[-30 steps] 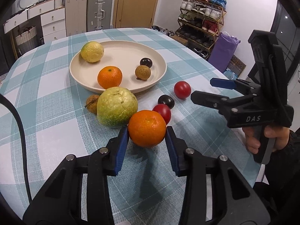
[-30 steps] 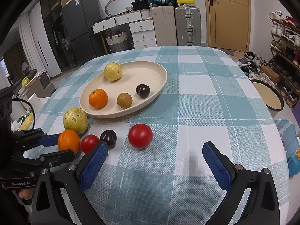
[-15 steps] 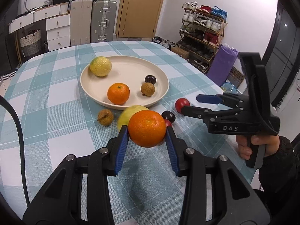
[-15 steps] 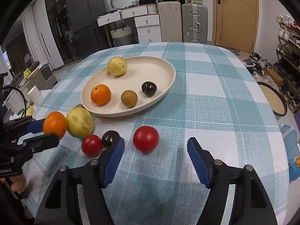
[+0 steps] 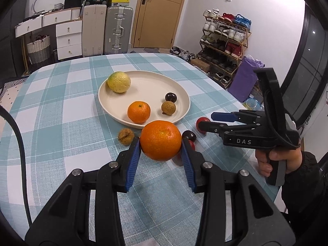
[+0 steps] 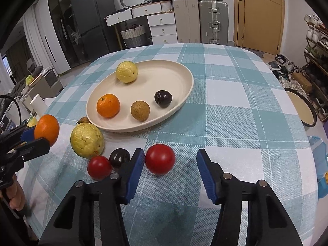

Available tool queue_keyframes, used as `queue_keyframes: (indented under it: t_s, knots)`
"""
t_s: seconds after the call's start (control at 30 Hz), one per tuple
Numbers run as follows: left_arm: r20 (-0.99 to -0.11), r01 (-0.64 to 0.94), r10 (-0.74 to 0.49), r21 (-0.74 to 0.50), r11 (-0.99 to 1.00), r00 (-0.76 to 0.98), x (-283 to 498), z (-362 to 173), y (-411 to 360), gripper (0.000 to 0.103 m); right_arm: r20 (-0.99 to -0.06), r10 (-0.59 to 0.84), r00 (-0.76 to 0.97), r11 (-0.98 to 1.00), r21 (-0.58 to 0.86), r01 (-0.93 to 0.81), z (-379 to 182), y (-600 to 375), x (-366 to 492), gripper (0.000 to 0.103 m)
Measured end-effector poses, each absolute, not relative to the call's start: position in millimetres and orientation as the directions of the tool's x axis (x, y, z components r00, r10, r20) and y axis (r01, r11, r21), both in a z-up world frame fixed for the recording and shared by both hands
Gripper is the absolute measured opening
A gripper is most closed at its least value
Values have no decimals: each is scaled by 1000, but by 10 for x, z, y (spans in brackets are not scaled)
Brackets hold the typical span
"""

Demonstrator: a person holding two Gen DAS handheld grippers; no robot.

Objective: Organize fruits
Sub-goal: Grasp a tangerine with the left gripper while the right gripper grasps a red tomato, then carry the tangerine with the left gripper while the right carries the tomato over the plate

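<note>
My left gripper [image 5: 161, 141] is shut on an orange [image 5: 161, 140] and holds it above the table, short of the cream plate [image 5: 182, 94]. The same orange shows at the left of the right wrist view [image 6: 46, 129]. The plate [image 6: 180, 71] holds a yellow fruit [image 6: 127, 71], an orange [image 6: 108, 105], a brown longan [image 6: 140, 110] and a dark plum [image 6: 163, 98]. My right gripper [image 6: 169, 165] is open, low over the table, with a red tomato [image 6: 160, 159] between its fingers near the left finger.
On the checked cloth lie a large yellow-green fruit [image 6: 87, 140], a small red tomato [image 6: 99, 167], a dark plum [image 6: 119, 157] and a brown longan [image 5: 125, 136]. A second plate [image 6: 303, 106] stands off the table to the right. Suitcases and drawers stand behind.
My left gripper has lifted the orange off the table and pulled back. My right gripper has moved forward around the red tomato and its fingers have narrowed.
</note>
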State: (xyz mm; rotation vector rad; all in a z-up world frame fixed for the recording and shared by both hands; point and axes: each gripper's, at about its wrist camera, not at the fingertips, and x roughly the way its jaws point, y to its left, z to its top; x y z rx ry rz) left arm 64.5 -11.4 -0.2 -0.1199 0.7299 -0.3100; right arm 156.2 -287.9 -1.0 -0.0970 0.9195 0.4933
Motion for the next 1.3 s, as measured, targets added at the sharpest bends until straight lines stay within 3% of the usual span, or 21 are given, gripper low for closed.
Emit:
queue_keyframes:
  t_s: [0.47, 0.73, 1.3]
  knots:
    - [-617, 213, -295, -205, 955, 730, 621, 77, -56, 37, -794, 365, 486, 882, 129, -453, -65, -2788, 1536, 32]
    - [-605, 190, -277, -205, 960, 747, 631, 101, 8, 37, -777, 383, 500, 875, 131, -466, -13, -2786, 1501, 31]
    - [-540, 155, -229, -179, 972, 810, 888, 248, 106, 37, -624, 470, 624, 858, 158, -489, 502, -2885, 1448, 31]
